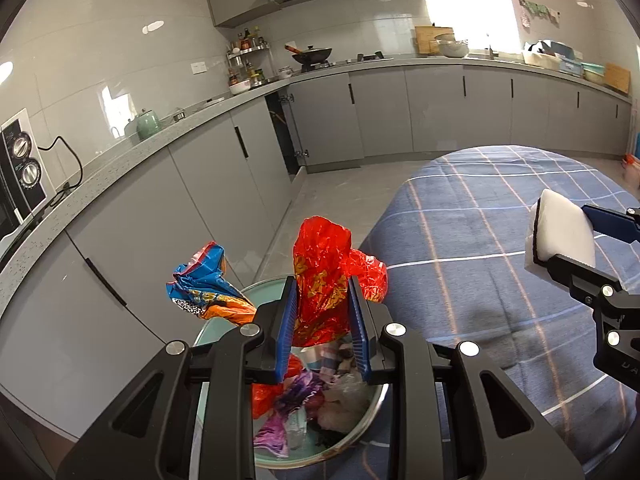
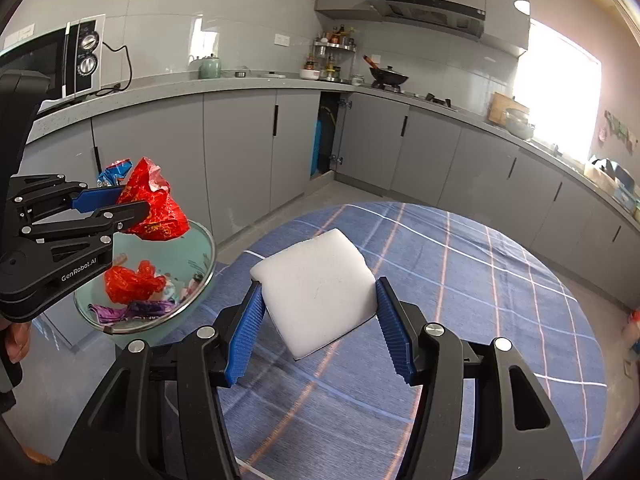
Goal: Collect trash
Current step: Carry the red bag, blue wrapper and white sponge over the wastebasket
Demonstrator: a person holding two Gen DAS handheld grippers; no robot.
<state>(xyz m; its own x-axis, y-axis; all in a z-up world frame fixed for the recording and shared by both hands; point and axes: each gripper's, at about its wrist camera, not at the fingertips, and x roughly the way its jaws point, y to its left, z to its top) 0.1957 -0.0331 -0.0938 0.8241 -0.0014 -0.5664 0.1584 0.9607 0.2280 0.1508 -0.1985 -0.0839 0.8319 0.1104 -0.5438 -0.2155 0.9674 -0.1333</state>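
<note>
My left gripper [image 1: 322, 292] is shut on a crumpled red foil wrapper [image 1: 326, 280] and holds it above a round glass-rimmed bin [image 1: 378, 402] with several wrappers inside. A blue and orange snack bag [image 1: 208, 286] sticks up at the bin's left. In the right wrist view the left gripper [image 2: 120, 210] holds the red wrapper [image 2: 158, 206] over the bin [image 2: 208, 264]. My right gripper [image 2: 318, 292] is shut on a white sponge block [image 2: 316, 288] above the blue plaid table [image 2: 500, 280]. The sponge also shows in the left wrist view [image 1: 560, 230].
Grey kitchen cabinets [image 1: 240, 168] and a countertop run along the left and back. A microwave [image 2: 76, 60] stands on the counter, with a green kettle [image 2: 210, 67] and a wok [image 2: 388, 76] farther on. One cabinet door [image 2: 326, 140] stands open.
</note>
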